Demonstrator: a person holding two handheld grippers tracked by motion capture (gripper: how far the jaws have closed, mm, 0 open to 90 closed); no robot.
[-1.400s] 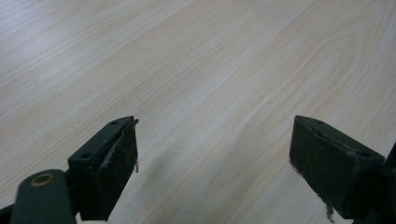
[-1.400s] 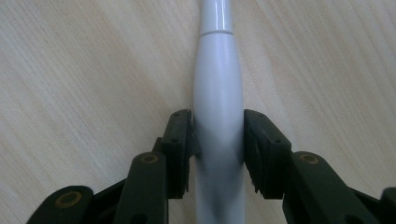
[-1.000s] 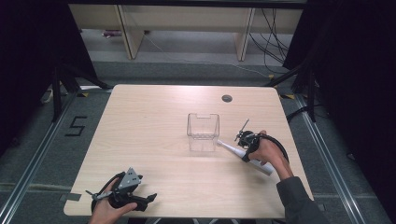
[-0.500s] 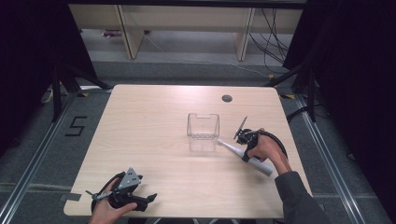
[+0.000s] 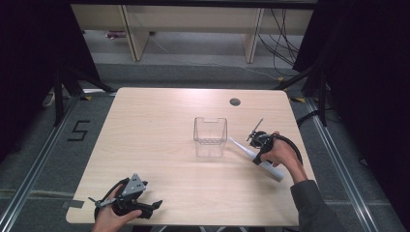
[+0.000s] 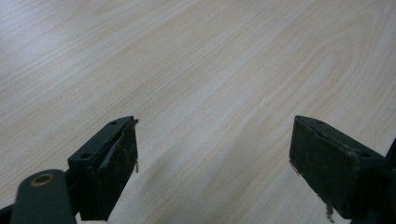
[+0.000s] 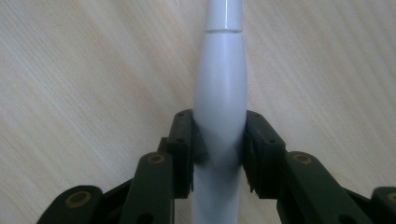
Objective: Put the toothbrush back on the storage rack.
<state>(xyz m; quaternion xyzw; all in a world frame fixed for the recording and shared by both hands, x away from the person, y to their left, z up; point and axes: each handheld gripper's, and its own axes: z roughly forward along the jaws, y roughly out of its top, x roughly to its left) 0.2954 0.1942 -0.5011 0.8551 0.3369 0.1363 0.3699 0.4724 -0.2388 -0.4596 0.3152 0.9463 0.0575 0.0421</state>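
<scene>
— Since a second ago, what has moved?

— Hardly anything. Right claw (image 5: 255, 155) has kept its place by the clear container (image 5: 210, 137), and the white toothbrush handle (image 5: 256, 159) lies at the same slant across the tabletop (image 5: 159, 130). Left claw (image 5: 153, 207) has stayed at the near left corner.

— How does the handle sit in the right claw?

— Squarely between the two jaws. In the right gripper view the pads press on the handle (image 7: 219, 121) from both sides at its thick waist, so the claw is clamped on it. Its narrow neck runs straight on beyond the jaw tips.

— And where does it point?

— Its thin end reaches toward the container's near right corner, just beside it; whether it touches I cannot tell. The thick end sticks out behind the hand toward the right edge.

— The left claw?

— Jaws wide apart, nothing between them, bare wood (image 6: 210, 84) below.
</scene>
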